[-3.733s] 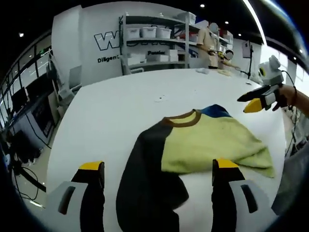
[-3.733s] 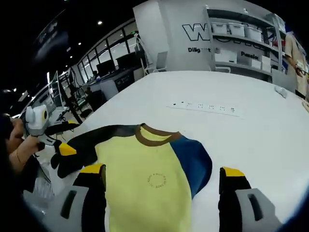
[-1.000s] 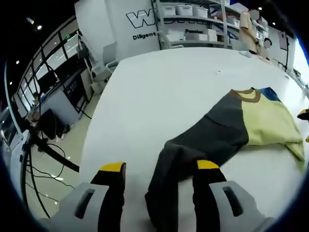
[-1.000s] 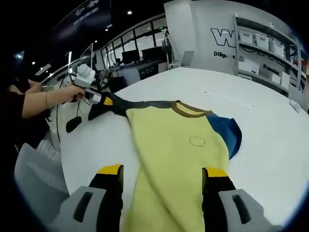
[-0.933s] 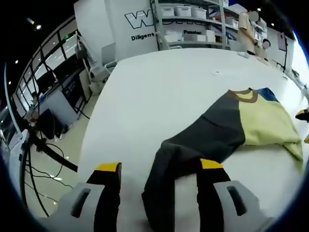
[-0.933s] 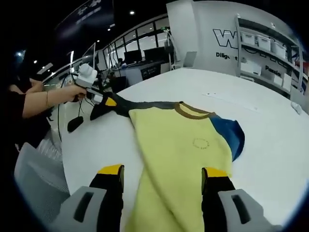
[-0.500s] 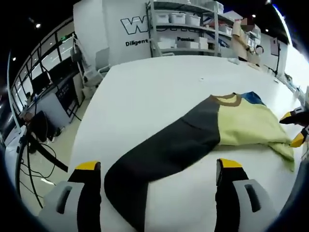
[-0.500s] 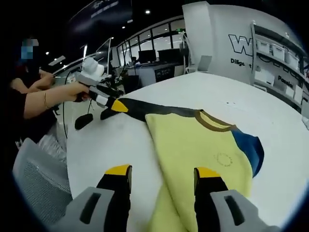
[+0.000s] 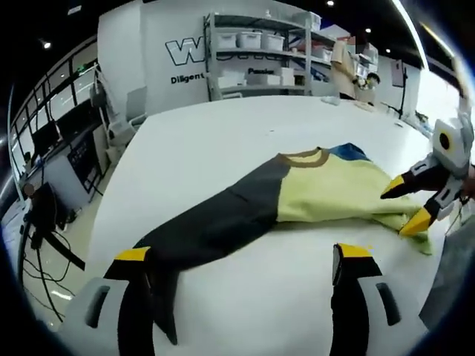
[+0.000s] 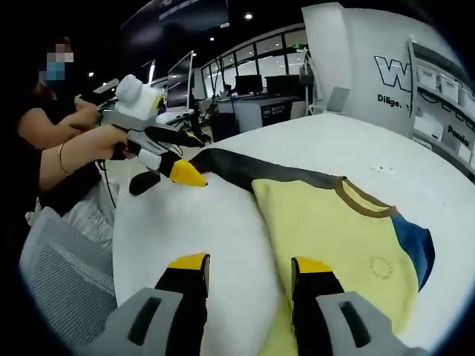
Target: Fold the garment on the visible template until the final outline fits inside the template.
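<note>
A long-sleeved shirt lies flat on the white table (image 9: 223, 133). It has a yellow body (image 9: 338, 194), a brown collar (image 9: 300, 157), a blue sleeve (image 9: 349, 152) and a dark sleeve (image 9: 215, 226) stretched out sideways. My left gripper (image 9: 243, 252) is wide open, with its left jaw beside the dark cuff (image 9: 159, 297). A hand holds the left gripper (image 10: 169, 178) at the dark sleeve's end (image 10: 223, 165). My right gripper (image 10: 250, 263) has its jaws partly closed and still apart, either side of the yellow hem (image 10: 276, 330). The right gripper (image 9: 404, 205) sits at that hem.
Shelves with white bins (image 9: 252, 59) stand behind the table, with a person (image 9: 345, 67) near them. Desks with monitors (image 10: 252, 85) lie beyond the table's far side. A grey mesh chair (image 10: 59, 274) stands at the near edge, beside the person (image 10: 44, 148) holding the grippers.
The left jaws have opened wide and let go of the dark sleeve, which now lies stretched out flat. The right jaws have narrowed a little around the yellow hem.
</note>
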Demonstrator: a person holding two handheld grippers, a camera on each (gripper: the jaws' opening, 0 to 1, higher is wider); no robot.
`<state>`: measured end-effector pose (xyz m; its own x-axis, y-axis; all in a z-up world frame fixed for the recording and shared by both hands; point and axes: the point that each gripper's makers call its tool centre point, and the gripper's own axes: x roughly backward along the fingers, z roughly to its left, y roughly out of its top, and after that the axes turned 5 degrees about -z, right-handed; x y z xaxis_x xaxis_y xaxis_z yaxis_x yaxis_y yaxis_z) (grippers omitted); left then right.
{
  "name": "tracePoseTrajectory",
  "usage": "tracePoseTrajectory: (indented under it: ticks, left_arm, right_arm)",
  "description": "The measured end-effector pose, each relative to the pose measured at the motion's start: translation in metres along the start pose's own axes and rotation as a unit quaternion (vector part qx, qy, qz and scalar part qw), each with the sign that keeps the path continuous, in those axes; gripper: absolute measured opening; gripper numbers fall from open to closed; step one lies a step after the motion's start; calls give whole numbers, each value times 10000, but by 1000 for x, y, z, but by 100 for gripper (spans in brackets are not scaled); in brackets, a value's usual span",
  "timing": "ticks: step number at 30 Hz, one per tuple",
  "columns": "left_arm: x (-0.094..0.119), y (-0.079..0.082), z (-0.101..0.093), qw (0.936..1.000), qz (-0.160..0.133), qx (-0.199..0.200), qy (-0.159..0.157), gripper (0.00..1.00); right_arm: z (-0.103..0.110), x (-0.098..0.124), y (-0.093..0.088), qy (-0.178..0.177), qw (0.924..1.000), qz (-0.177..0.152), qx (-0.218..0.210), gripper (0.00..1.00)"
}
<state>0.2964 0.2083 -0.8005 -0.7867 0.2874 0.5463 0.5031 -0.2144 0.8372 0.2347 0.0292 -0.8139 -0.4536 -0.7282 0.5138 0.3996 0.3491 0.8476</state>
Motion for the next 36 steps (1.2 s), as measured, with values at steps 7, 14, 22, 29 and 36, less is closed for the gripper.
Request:
tracePoseTrajectory:
  ticks: [7,14,22,29,36]
  left_arm:
    - [9,5,-17,9997,-127,-92,-188,99]
    - [25,5,-40,9988,-231,-267,-347,99]
    - [28,-1,-57,9958,-482,-527,-568,99]
    - [30,-14,-68,9955,-346,-557,-689,98]
    - [30,-18,-75,9952,-305,-549,-749,96]
  right_arm:
    - [20,-6,-18,362,9987,333,116,41]
    - [4,-14,-31,33,9983,570,134,44]
    - [-18,-18,-24,-382,9978,467,260,38]
    - [-41,-25,-26,-806,9937,566,531,24]
    - [-58,-29,-33,-1159,9851,794,991,11]
